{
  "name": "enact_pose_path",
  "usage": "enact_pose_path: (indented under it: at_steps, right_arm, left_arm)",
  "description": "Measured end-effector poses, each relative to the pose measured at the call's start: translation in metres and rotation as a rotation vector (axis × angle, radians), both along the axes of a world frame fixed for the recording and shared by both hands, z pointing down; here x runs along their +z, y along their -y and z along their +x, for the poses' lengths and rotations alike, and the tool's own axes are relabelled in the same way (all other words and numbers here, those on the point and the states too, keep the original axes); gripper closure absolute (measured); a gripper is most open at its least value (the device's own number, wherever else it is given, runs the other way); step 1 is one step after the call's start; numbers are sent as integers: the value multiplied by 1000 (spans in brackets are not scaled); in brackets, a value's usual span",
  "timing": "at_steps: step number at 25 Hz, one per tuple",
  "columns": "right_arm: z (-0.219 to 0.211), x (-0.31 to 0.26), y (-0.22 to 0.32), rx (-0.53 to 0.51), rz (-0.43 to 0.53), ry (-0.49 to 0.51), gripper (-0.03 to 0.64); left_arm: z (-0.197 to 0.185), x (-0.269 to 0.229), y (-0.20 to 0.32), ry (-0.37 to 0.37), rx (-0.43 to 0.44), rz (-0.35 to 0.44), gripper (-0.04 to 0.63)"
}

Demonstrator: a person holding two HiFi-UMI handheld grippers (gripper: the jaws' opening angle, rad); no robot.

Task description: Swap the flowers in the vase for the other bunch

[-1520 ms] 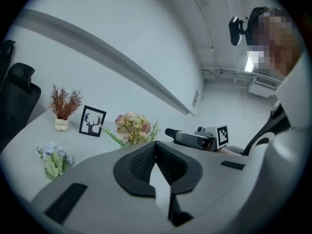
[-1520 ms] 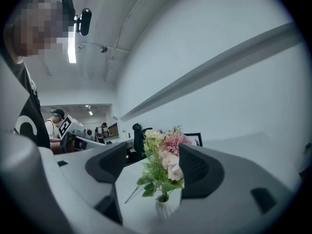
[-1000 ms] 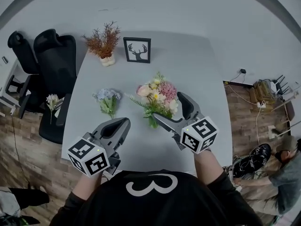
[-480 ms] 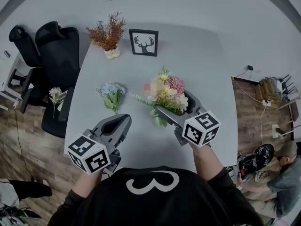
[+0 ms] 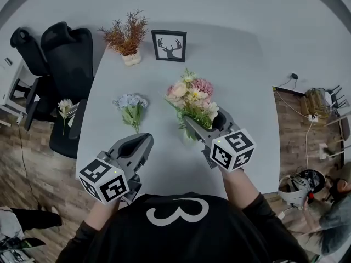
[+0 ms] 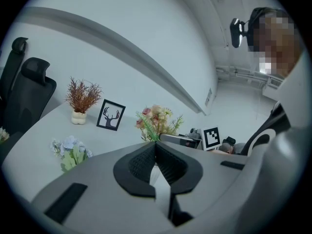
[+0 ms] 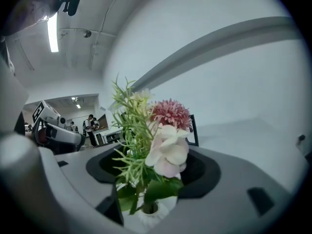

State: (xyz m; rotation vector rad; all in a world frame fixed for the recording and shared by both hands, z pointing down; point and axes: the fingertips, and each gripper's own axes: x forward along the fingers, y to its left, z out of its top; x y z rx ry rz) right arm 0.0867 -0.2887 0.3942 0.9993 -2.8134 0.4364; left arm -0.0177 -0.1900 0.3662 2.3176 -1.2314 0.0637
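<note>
The pink and cream bunch (image 5: 192, 95) stands upright in a white vase (image 7: 148, 214) in the middle of the table. My right gripper (image 5: 204, 118) reaches in from the near side, one jaw on each side of the vase below the blooms. Its jaws have just been closing, and the vase sits snug between them, as the right gripper view shows. The blue bunch (image 5: 130, 107) lies flat on the table to the left, stems toward me. My left gripper (image 5: 143, 141) hovers near the front edge, shut and empty, short of the blue bunch (image 6: 70, 150).
A dried reddish plant in a small pot (image 5: 127, 37) and a framed deer picture (image 5: 169, 46) stand at the table's (image 5: 236, 75) far side. Black office chairs (image 5: 66, 53) crowd the left edge, one with a white flower (image 5: 66, 109) on it.
My right gripper has slid forward and down, so the vase now sits between its jaws, and the jaws have narrowed. The left gripper and the blue bunch have stayed put.
</note>
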Motion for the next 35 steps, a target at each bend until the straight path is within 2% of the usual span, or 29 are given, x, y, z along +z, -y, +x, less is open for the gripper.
enact_pose_path:
  at_steps: [7,9,26,35]
  right_arm:
    - [5,-3,-1,33,40,-23,498]
    - [6,-3,-7,28,45,-22,523]
    - [25,-7,-33,42,39,4,563]
    - [34,-32,-37,53,113,62,568]
  left_arm:
    - [-3,3,-1,3,-7,-7,584]
    - [-3,4,-4,3,-6,-2,584]
    - [12,3,-15,-15,9,0,584]
    - [22,0,-30,-26,20,21,584]
